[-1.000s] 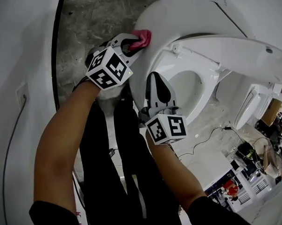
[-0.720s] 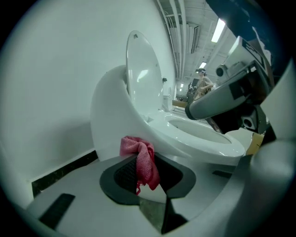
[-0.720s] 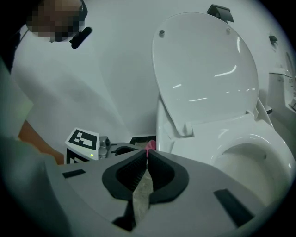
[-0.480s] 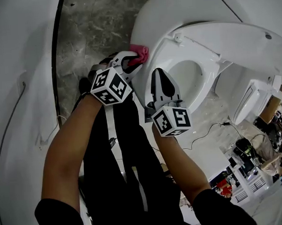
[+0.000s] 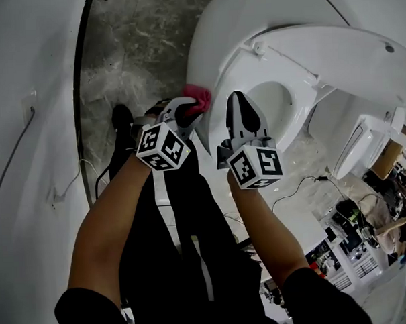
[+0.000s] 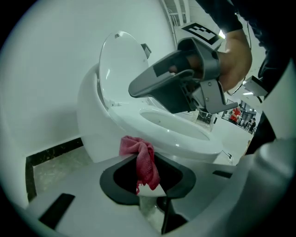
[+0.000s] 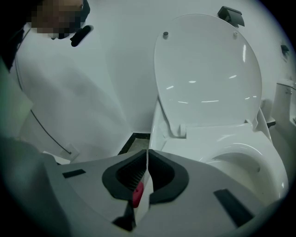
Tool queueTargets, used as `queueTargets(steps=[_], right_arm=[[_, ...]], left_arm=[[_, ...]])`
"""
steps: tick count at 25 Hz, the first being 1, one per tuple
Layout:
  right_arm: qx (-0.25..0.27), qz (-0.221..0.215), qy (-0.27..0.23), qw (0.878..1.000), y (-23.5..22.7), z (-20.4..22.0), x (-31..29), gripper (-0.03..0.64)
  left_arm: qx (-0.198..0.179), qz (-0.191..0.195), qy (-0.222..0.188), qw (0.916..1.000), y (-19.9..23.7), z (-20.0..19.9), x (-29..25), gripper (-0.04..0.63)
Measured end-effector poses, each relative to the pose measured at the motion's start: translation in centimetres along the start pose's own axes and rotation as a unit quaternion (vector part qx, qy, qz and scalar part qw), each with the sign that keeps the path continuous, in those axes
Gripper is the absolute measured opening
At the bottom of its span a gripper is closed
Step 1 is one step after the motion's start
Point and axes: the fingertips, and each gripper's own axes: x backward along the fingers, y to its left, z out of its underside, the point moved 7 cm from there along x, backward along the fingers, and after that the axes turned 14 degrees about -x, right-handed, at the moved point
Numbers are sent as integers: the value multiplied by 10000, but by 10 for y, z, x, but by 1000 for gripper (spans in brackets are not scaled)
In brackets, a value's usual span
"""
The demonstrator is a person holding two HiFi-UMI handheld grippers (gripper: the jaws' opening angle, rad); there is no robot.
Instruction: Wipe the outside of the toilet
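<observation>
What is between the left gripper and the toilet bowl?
A pink cloth, clamped in the left gripper, lies before the toilet bowl; the left gripper view shows it.

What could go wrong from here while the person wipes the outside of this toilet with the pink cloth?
1. The left tongs pinch only a narrow fold of the pink cloth. Rubbing it on the toilet bowl may pull it free.
2. The right tongs, shut and empty, hover close to the rim and might knock it.
3. A cable lies on the floor near the person's legs, a likely trip hazard.
</observation>
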Motion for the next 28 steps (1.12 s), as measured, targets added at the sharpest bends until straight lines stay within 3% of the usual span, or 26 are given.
queueTargets(steps=[14,19,22,24,26,28], right_arm=[[-71,-74,60,9999,9,7,-5,37],[-92,-71,51,9999,9,3,-7,37],[-103,-79,18,9999,8,-4,-6,37],[-94,-106,2,9999,8,-8,-4,37],[-57,-177,-5,9998,10,-13,-3,37],[103,-313,5,9995,17,-17,-4,37]], left_arm=[[740,412,65,9964,-96,12,4,95],[841,1073,176,9905,-134,15,4,95],[706,1768,359,9811,-153,24,7,95],[771,1989,535,9755,-154,39,13,97],[1255,1587,714,9767,-126,58,22,97],[1825,774,763,9772,-75,72,34,97]])
